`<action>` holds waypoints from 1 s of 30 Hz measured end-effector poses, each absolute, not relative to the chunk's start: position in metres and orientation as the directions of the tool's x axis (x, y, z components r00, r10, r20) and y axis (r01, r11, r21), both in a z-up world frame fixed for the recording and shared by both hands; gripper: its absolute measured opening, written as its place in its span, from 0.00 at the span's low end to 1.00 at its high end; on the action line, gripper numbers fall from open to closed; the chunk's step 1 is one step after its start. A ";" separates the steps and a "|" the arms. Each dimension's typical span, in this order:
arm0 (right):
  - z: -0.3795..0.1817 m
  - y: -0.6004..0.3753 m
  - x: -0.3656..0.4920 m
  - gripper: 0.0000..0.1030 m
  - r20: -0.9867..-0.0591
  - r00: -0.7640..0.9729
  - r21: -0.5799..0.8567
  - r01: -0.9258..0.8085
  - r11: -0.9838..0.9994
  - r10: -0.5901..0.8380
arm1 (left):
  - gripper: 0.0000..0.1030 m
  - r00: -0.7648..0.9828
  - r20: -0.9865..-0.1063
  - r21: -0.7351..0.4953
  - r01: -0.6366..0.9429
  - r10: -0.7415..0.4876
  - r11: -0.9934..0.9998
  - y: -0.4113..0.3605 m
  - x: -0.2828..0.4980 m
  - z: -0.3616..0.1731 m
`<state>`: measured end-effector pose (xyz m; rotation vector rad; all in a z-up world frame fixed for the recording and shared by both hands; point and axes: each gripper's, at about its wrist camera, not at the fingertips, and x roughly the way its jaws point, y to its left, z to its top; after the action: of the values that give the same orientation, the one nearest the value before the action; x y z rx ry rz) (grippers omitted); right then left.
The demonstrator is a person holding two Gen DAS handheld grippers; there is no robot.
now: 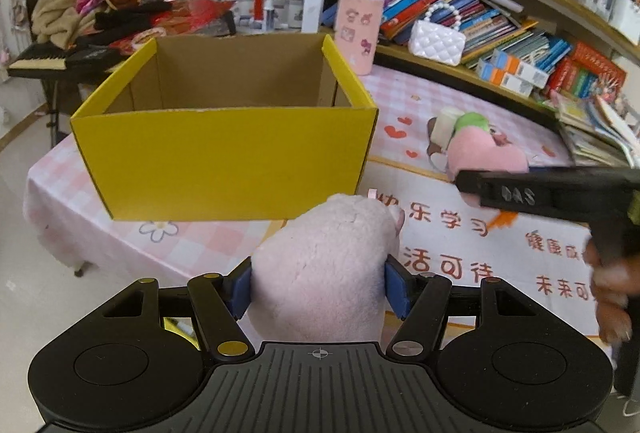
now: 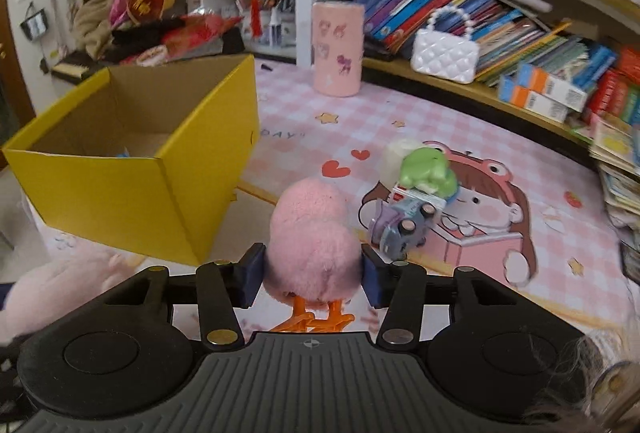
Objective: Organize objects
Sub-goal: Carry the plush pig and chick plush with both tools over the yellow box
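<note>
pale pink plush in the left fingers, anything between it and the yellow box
Nothing visible does. The left gripper is shut on the pale pink plush, and only bare checked tablecloth lies between it and the yellow box, whose top is open. The plush must clear the near wall.

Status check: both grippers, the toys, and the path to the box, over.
Left gripper shut on pale pink plush. Right gripper shut on pink fluffy chick. Yellow box open ahead, nothing blocking. Frog and toy car remain on table.

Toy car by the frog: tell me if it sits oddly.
Yes. The toy car is tipped on its side, wheels facing the camera, leaning against a small carton under the green frog. It is not standing on its wheels on the mat.
</note>
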<state>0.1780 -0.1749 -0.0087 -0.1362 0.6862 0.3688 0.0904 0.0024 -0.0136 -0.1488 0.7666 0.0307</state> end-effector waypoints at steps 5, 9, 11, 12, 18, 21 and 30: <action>0.003 -0.166 0.141 0.45 -0.611 0.757 -0.037 -0.318 0.947 0.230 | 0.62 0.747 -0.660 -0.143 -0.020 -0.080 0.990 0.016 0.089 -0.007; 0.005 -0.154 0.117 0.45 -0.615 0.758 -0.017 -0.290 0.957 0.219 | 0.62 0.749 -0.654 -0.155 0.003 -0.105 0.988 0.031 0.082 -0.005; 0.004 -0.145 0.109 0.45 -0.626 0.749 -0.011 -0.287 0.958 0.217 | 0.62 0.744 -0.656 -0.162 0.024 -0.125 0.987 0.037 0.075 -0.006; 0.004 -0.142 0.106 0.45 -0.629 0.747 -0.006 -0.282 0.959 0.215 | 0.62 0.742 -0.657 -0.165 0.033 -0.134 0.986 0.040 0.071 -0.007; 0.000 -0.118 0.080 0.45 -0.653 0.731 0.000 -0.265 0.964 0.201 | 0.62 0.749 -0.647 -0.184 0.032 -0.146 0.982 0.065 0.049 -0.008; -0.004 -0.104 0.064 0.45 -0.669 0.714 -0.002 -0.279 0.960 0.206 | 0.62 0.748 -0.648 -0.193 0.019 -0.142 0.981 0.076 0.037 -0.010; -0.009 -0.072 0.025 0.45 -0.689 0.695 -0.034 -0.318 0.948 0.208 | 0.62 0.755 -0.640 -0.216 0.005 -0.146 0.976 0.099 0.004 -0.012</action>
<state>0.0251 -0.0719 -0.0088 -0.1548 0.7477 0.2949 0.0040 0.0992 -0.0122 -0.2070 0.7122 -0.0828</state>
